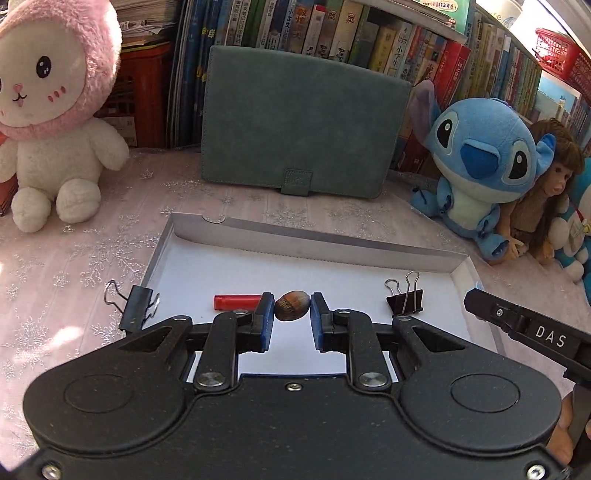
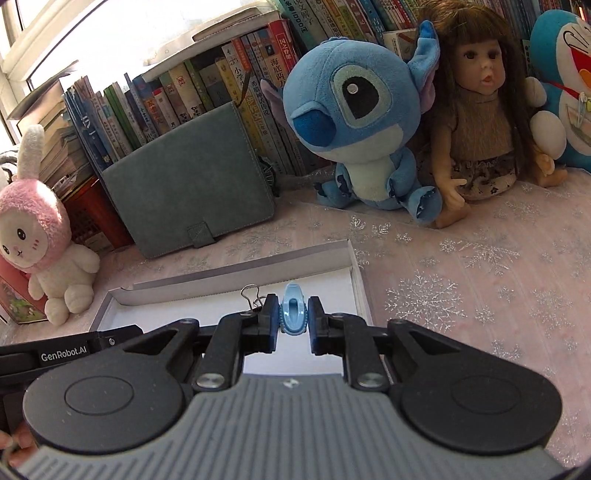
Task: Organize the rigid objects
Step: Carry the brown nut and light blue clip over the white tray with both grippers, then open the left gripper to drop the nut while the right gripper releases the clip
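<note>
Clenched on a hazelnut (image 1: pixel 291 310), our left claw (image 1: pixel 291 312) hovers above the white tray (image 1: pixel 314 240); our right claw (image 2: pixel 293 314) grips a blue clip (image 2: pixel 293 314). Next we release both inside the tray.

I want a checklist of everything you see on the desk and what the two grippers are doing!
Surface: pink snowflake tablecloth.
Job's things: white tray holds a red tube and a binder clip; another clip sits at its left edge.
Clutter: bunny plush, blue plush, doll, green case.
Grippers: left gripper shut on a nut; right gripper shut on a blue clip.
Cables: nothing seen.
Surroundings: books behind.
</note>
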`<state>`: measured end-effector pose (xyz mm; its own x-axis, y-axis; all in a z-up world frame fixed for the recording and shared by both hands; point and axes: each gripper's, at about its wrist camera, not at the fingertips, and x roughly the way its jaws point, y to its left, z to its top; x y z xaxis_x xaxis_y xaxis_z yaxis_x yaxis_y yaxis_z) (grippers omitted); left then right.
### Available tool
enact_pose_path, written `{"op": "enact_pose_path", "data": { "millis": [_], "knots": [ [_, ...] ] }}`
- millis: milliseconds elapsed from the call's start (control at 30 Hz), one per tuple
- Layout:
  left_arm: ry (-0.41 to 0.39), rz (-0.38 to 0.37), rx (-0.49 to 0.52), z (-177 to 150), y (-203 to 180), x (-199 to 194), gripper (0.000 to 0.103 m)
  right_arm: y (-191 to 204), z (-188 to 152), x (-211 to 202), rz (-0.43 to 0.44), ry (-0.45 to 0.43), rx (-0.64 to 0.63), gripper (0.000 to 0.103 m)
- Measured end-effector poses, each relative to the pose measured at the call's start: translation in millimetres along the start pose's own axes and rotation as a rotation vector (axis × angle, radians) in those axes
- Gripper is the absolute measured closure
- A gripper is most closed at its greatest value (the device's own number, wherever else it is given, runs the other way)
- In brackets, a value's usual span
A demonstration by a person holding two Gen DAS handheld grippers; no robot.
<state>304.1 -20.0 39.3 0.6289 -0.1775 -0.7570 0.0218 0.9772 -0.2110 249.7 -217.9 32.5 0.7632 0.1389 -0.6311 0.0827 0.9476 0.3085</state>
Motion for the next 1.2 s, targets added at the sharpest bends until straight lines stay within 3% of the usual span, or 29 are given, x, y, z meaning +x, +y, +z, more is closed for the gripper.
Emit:
{"op": "enact_pose_path", "data": {
  "millis": [133, 967, 1200],
  "knots": [
    [0.038, -0.04, -0.025, 4, -3, 18, 0.083, -2, 5, 12, 0.013, -0.004, 0.02, 0.083],
    [0.011, 0.049, 0.072, 3, -9, 42, 0.083, 1, 2, 51, 0.005, 0.061, 0.033, 0.083],
    [-0.002, 0.06, 0.088, 2, -11, 39, 0.08, 0, 0, 51, 0.013, 0.051, 0.038, 0.077]
  ]
}}
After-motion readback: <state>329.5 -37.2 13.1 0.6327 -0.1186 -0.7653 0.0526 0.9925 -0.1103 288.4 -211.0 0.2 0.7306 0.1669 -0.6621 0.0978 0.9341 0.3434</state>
